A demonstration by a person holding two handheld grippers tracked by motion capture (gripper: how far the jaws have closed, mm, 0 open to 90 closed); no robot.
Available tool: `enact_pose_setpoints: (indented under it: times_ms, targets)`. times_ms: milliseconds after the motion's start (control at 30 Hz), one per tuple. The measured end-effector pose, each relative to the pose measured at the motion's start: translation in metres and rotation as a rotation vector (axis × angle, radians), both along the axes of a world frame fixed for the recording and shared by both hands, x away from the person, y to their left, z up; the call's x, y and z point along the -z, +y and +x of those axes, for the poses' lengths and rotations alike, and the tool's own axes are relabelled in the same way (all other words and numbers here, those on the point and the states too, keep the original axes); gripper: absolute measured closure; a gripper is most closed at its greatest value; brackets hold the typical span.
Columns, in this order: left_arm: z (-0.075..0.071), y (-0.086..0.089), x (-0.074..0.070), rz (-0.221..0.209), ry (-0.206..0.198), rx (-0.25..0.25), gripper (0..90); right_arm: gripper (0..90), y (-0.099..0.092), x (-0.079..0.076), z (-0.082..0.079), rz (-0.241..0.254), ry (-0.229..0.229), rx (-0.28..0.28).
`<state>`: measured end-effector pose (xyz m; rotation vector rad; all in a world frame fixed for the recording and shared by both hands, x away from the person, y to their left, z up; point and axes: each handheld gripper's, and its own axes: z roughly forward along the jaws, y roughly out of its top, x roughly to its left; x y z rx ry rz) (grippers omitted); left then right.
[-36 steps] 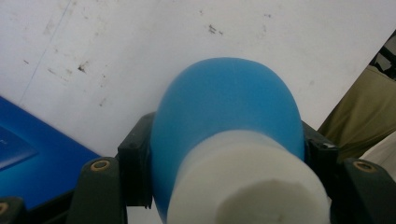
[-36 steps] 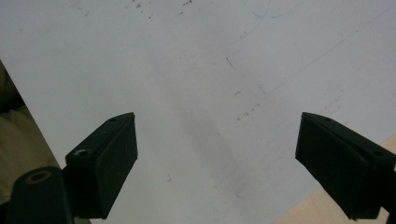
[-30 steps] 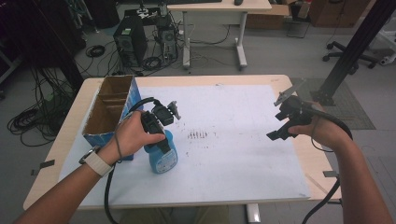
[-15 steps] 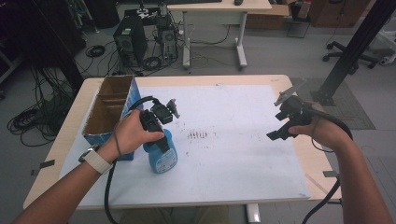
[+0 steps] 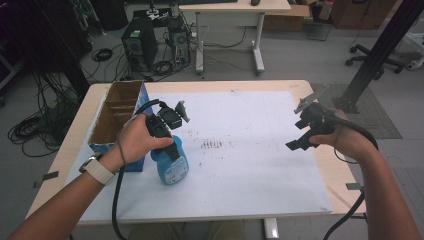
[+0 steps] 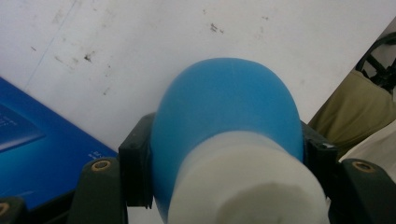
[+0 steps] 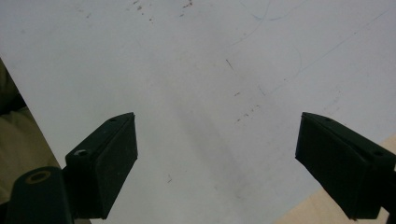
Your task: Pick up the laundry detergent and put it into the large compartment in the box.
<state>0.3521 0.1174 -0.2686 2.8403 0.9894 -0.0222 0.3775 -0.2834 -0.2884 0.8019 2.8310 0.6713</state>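
A blue spray bottle (image 5: pixel 173 167) with a white neck stands on the white sheet (image 5: pixel 250 175) at the left. My left gripper (image 5: pixel 166 144) comes down on it from above, and its jaws are shut on the bottle's shoulder. In the left gripper view the bottle (image 6: pixel 224 107) bulges between the two black pads (image 6: pixel 135 175), which press on its sides. At the right, my right gripper (image 5: pixel 306 131) hovers over the sheet's edge. In its own view the right gripper (image 7: pixel 217 158) is open, with bare white sheet between the jaws.
A cardboard box (image 5: pixel 117 112) with blue sides stands at the table's left edge, close beside the bottle; its blue wall (image 6: pixel 32 154) is in the left gripper view. Dark marks (image 5: pixel 212 144) dot the sheet's middle. The wooden table (image 5: pixel 345 197) edges the sheet.
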Motion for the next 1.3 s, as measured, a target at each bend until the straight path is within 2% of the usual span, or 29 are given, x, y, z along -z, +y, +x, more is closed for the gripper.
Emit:
enact_pose_setpoints:
  times_ms: [767,1000,1300]
  targets:
    - [-0.005,0.010,-0.045,0.001,-0.019,-0.090,37.5,12.8,-0.002,0.001,-0.003,0.005,-0.004,0.000]
    - [-0.005,0.013,-0.063,-0.007,-0.033,-0.131,37.4,12.8,0.002,-0.002,-0.002,0.006,-0.006,-0.011]
    - [-0.004,0.017,-0.089,0.010,-0.056,-0.189,37.4,12.8,0.003,-0.004,-0.002,0.007,-0.010,-0.015]
